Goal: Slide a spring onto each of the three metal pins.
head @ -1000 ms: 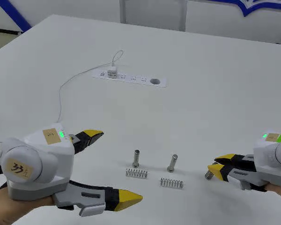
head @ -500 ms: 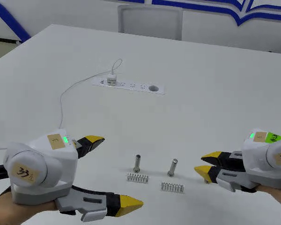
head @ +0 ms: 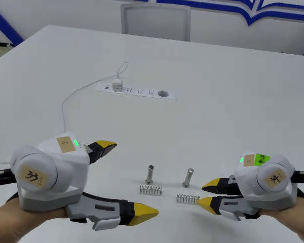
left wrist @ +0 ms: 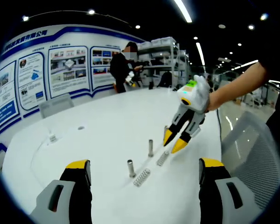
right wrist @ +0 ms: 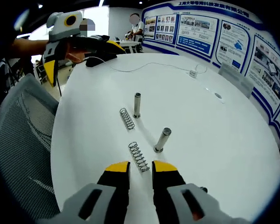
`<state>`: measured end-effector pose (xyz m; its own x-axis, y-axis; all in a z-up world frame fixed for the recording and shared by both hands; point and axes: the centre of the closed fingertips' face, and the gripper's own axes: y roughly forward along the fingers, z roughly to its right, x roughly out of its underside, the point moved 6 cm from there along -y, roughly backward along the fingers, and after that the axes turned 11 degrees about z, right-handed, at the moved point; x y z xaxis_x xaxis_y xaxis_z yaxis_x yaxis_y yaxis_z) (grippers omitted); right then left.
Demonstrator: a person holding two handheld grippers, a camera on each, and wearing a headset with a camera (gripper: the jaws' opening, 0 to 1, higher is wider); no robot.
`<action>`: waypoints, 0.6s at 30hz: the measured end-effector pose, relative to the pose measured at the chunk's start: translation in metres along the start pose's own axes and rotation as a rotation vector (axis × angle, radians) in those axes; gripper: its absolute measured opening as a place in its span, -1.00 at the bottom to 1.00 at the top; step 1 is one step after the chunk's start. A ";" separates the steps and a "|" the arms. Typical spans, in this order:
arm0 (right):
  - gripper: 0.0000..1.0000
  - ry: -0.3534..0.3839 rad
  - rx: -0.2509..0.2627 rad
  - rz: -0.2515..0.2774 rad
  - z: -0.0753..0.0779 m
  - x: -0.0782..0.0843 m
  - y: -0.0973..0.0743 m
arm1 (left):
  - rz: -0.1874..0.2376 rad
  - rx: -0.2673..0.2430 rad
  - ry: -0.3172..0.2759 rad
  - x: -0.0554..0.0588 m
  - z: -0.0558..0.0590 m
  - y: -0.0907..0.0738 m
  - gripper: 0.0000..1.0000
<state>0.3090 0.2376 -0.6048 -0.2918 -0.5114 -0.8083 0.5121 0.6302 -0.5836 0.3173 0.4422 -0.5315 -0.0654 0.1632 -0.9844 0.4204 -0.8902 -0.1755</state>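
Two metal pins stand upright on the white table point(head: 233, 101): a left pin point(head: 150, 174) and a right pin point(head: 188, 177). Two springs lie flat just in front of them, a left spring point(head: 151, 190) and a right spring point(head: 187, 198). My right gripper point(head: 206, 194) is open by a narrow gap, its tips just right of the right spring. The right gripper view has that spring point(right wrist: 138, 156) straight ahead of the gripper point(right wrist: 141, 167), beside a pin point(right wrist: 162, 139). My left gripper point(head: 127, 179) is wide open to the left of the parts, holding nothing.
A white power strip point(head: 137, 92) with a plugged charger and a cable lies farther back on the table. A grey chair point(head: 154, 20) stands at the far edge. A mesh chair point(right wrist: 23, 140) sits near the table's side. People stand in the background point(left wrist: 123, 65).
My right gripper has moved left, up to the right spring, and now covers the spot where a third pin showed. The left gripper has hardly shifted. The head camera has tilted.
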 end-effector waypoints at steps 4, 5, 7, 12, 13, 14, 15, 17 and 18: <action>-0.63 -0.044 -0.020 -0.051 0.002 0.003 0.009 | 0.004 -0.001 -0.008 0.001 -0.004 0.005 0.96; -0.65 -0.047 -0.026 -0.053 0.003 0.003 0.011 | 0.006 0.000 -0.010 0.001 -0.004 0.006 0.96; -0.68 -0.039 -0.069 -0.058 0.001 0.002 0.016 | 0.010 0.006 -0.014 0.000 -0.004 0.010 0.96; -0.68 -0.059 -0.118 -0.101 0.002 0.005 0.024 | 0.012 -0.002 -0.022 0.000 -0.005 0.012 0.94; -0.68 -0.057 -0.124 -0.101 0.002 0.005 0.024 | 0.011 -0.003 -0.023 0.001 -0.005 0.012 0.93; -0.68 -0.060 -0.136 -0.104 0.001 0.006 0.023 | 0.009 -0.004 -0.023 0.001 -0.005 0.012 0.93; -0.68 -0.062 -0.142 -0.108 0.001 0.007 0.022 | 0.008 -0.005 -0.022 0.001 -0.005 0.012 0.93; -0.68 -0.067 -0.147 -0.118 0.003 0.011 0.019 | 0.006 -0.006 -0.025 0.001 -0.004 0.012 0.92; -0.68 -0.068 -0.146 -0.119 0.004 0.013 0.018 | 0.005 -0.007 -0.026 0.001 -0.003 0.012 0.91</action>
<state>0.3181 0.2403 -0.6253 -0.2859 -0.6224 -0.7286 0.3529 0.6386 -0.6839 0.3251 0.4334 -0.5347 -0.0869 0.1479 -0.9852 0.4267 -0.8881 -0.1709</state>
